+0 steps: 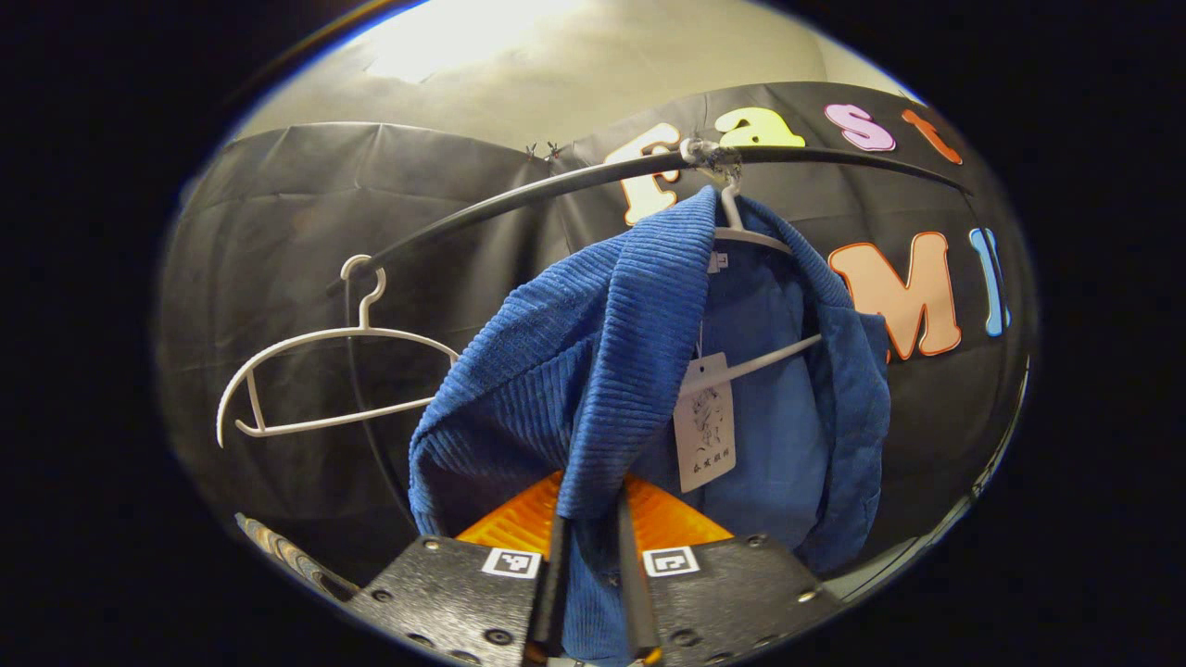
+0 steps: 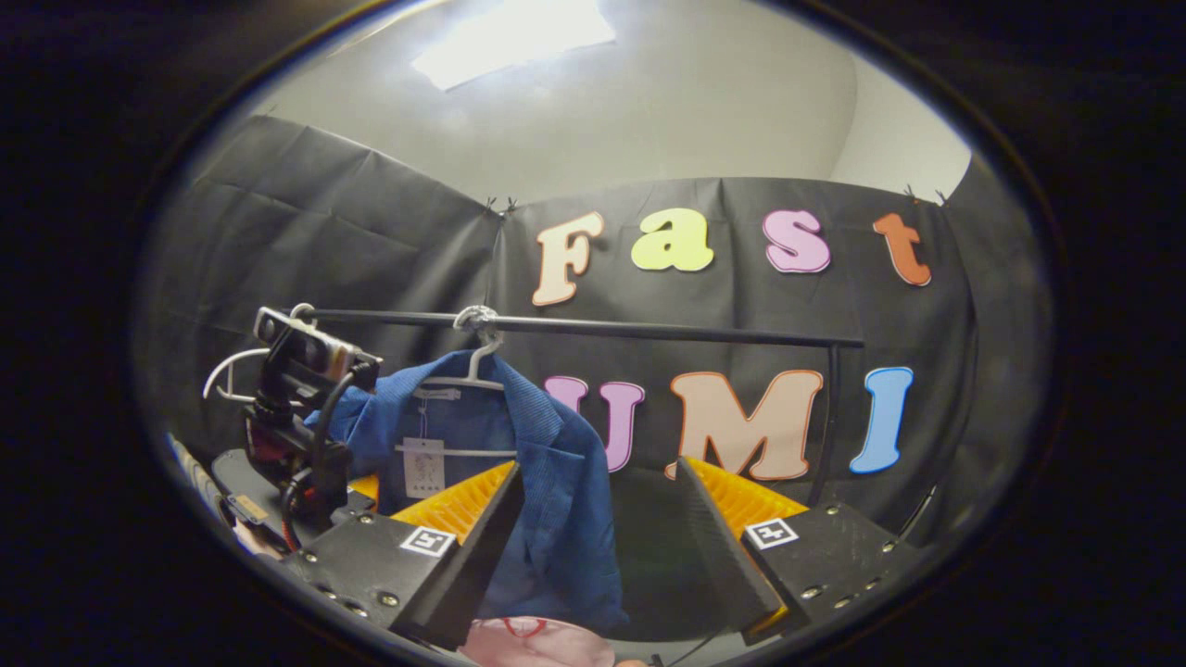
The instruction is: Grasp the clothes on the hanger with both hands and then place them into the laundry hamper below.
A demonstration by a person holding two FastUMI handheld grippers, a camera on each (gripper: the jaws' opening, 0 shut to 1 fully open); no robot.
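Note:
A blue corduroy jacket (image 1: 593, 371) hangs on a white hanger (image 1: 755, 236) from the black rail (image 1: 519, 196), with a paper tag (image 1: 704, 421) inside. My left gripper (image 1: 590, 565) is shut on the jacket's front edge, the cloth pinched between its fingers. In the right gripper view the same jacket (image 2: 547, 463) hangs left of centre under the rail (image 2: 649, 327). My right gripper (image 2: 598, 547) stands open, its fingers apart, close to the jacket's right side without gripping it. The left gripper (image 2: 306, 445) shows there at the jacket's left edge. A pink hamper rim (image 2: 528, 639) peeks out below.
An empty white hanger (image 1: 324, 371) hangs further left on the rail. A rail upright (image 2: 825, 417) stands at the right end. Black cloth walls close in behind.

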